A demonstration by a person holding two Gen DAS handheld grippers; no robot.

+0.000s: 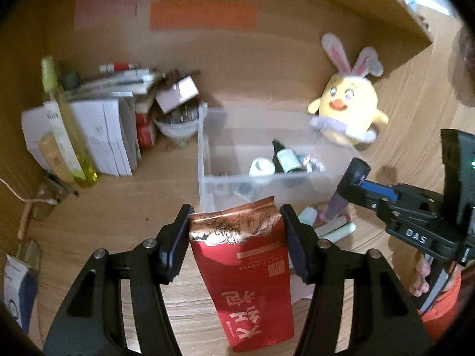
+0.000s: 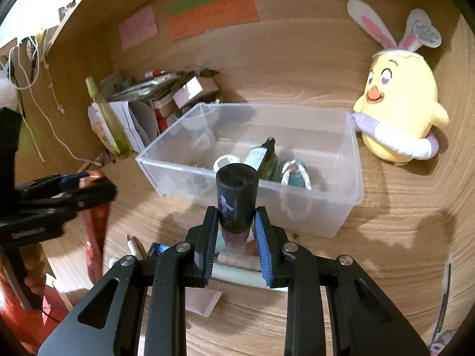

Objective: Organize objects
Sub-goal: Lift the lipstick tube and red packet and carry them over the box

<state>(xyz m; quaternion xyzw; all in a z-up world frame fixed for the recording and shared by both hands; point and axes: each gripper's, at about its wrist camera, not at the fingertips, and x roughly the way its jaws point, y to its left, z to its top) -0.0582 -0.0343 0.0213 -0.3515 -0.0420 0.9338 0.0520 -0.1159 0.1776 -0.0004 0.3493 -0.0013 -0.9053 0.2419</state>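
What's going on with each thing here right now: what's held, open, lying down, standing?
Left gripper: shut on the red foil pouch.
Red foil pouch: held by its crumpled top, hanging.
Right gripper: shut on the black-capped tube.
Black-capped tube: held, cap end forward.
Clear plastic bin: open, no lid.
Dark green bottle: lying inside the bin.
Yellow chick plush: upright beside the bin.

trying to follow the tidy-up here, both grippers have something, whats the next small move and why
Probably carry the right gripper forward over the clear bin and release there. Its jaws are shut on a black-capped bottle, the bin sits open just beyond it, and similar small bottles already lie inside. The left gripper grips a red pouch and could follow after.
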